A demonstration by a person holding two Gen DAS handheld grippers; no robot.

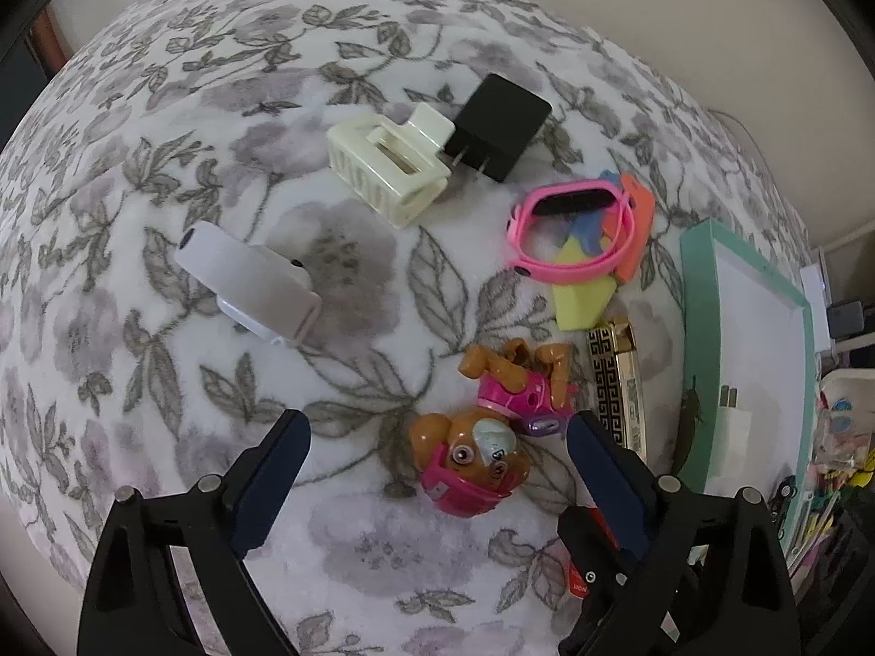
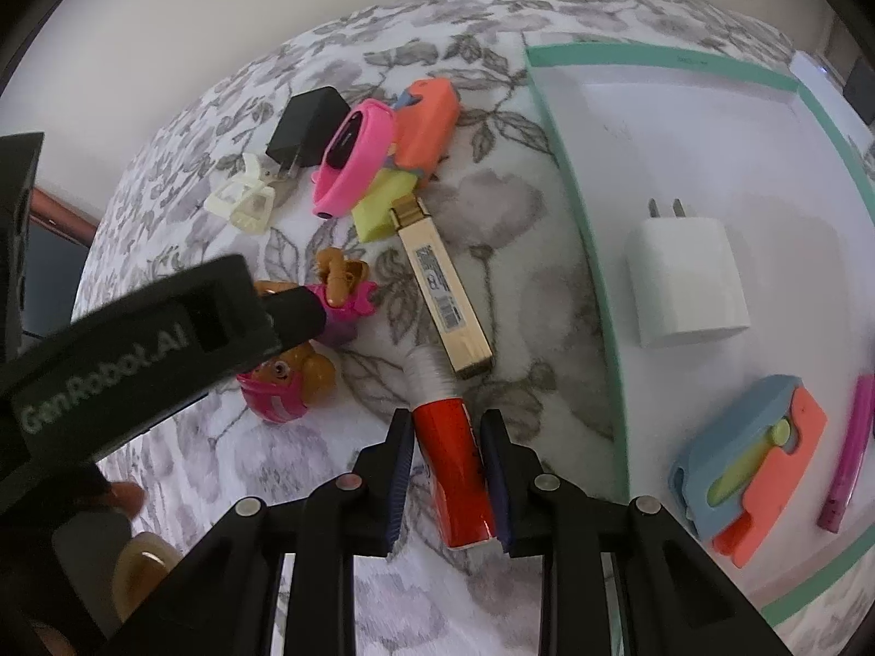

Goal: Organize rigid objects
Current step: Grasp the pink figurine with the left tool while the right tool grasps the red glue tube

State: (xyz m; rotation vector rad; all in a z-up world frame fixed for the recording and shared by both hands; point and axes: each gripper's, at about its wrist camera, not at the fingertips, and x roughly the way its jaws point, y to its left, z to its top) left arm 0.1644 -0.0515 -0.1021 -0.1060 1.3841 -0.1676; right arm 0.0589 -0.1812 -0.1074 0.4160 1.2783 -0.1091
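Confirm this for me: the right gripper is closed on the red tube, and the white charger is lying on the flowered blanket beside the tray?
Not quite. The right gripper is closed on the red tube, but the white charger is lying inside the tray, not on the blanket. The right wrist view shows it.

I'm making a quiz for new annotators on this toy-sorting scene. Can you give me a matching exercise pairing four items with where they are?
Things:
1. White charger
2. Toy dog
3. Red tube
4. Black charger

Places:
A. Between the right tool's pads
B. On the blanket, prongs against the cream hair clip
C. Inside the teal-rimmed tray
D. On the blanket between the left tool's open fingers

Pairs: 1-C, 2-D, 3-A, 4-B
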